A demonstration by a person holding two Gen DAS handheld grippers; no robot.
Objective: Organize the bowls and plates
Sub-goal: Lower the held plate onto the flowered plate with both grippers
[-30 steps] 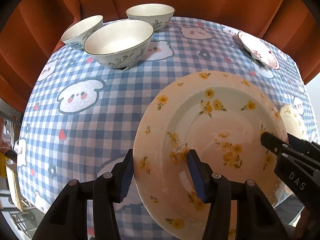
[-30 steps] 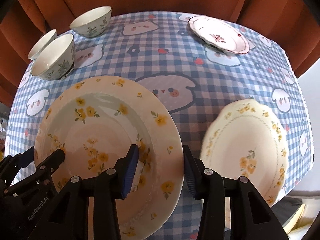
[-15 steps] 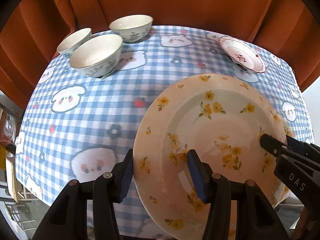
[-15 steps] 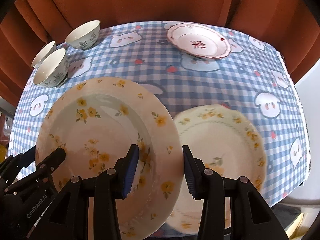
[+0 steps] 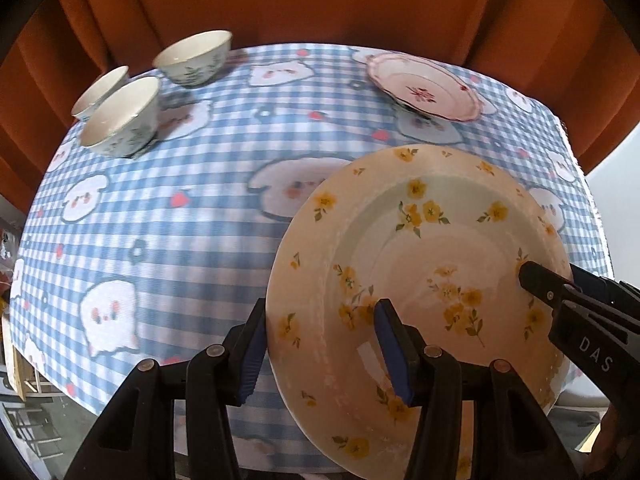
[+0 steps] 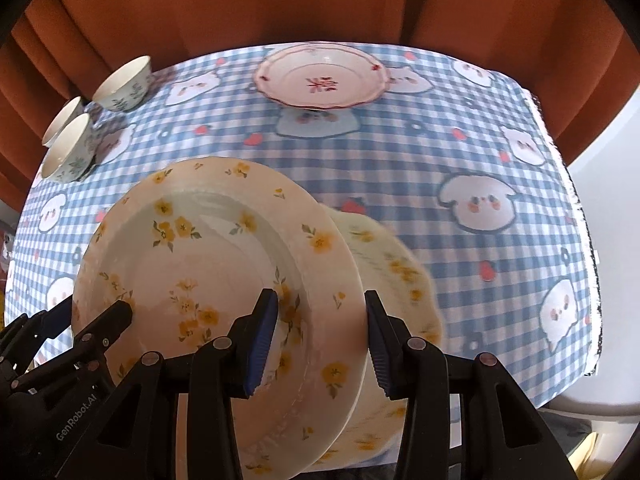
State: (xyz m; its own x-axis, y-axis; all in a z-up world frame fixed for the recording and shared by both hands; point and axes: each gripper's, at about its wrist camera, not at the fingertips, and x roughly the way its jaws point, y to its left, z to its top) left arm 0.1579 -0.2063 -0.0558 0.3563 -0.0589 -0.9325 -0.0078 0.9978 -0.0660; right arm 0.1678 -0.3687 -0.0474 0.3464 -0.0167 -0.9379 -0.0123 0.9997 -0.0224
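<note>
Both grippers carry one yellow-flowered plate (image 6: 224, 280) above the bench (image 6: 460, 152): the left gripper (image 5: 320, 344) clamps its left rim, the right gripper (image 6: 320, 336) its right rim. It hangs partly over a scalloped yellow-flowered plate (image 6: 400, 276). A pink-rimmed plate (image 6: 324, 76) and three bowls (image 5: 120, 118) sit farther back.

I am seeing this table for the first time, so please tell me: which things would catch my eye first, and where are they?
First comes the large yellow-flowered plate, held tilted above the blue checked tablecloth by the left gripper and the right gripper on opposite rims. Partly hidden under it lies a second yellow-flowered plate. At the far edge stand three white bowls on the left and a pink-rimmed plate on the right.
</note>
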